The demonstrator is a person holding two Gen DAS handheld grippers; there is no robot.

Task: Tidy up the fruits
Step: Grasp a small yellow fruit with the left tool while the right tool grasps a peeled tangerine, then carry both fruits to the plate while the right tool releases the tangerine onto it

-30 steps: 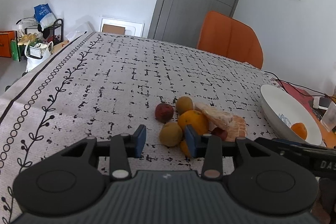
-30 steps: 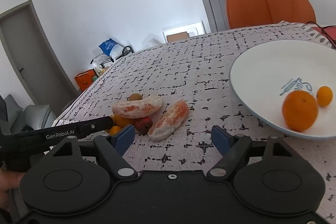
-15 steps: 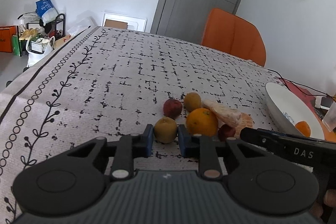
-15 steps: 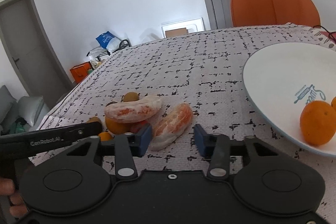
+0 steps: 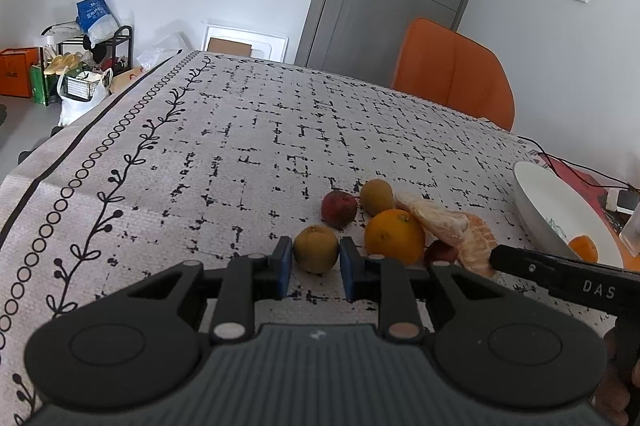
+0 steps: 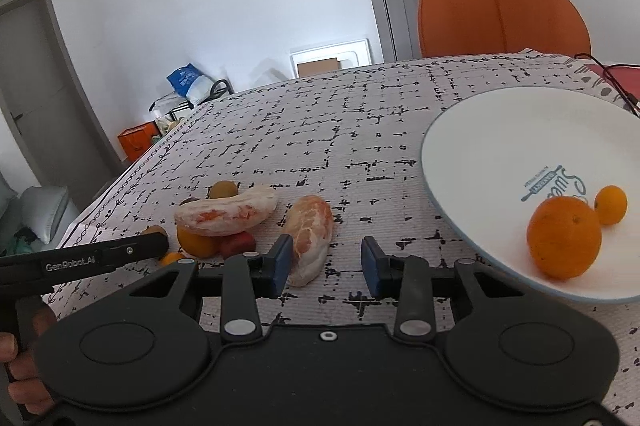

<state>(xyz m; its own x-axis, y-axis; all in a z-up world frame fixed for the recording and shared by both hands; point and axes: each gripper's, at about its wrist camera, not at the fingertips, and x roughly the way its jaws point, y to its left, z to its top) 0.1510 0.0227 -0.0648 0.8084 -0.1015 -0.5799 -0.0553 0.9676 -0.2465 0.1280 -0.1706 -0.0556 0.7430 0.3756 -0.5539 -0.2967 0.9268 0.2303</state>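
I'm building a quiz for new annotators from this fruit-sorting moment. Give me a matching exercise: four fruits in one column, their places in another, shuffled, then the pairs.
Things:
1. greenish-brown fruit
2. large orange
3. peeled orange half
4. dark red fruit

Places:
A. on the white plate
B. between the left gripper fingertips
C. on the tablecloth, beyond the left gripper
D. beside the right gripper inner left fingertip

Pairs: 1-B, 2-A, 3-D, 4-C

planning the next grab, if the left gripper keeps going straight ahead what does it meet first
The greenish-brown fruit, already between the left gripper fingertips. Whether the pads touch it is unclear. Behind it lies the dark red fruit.
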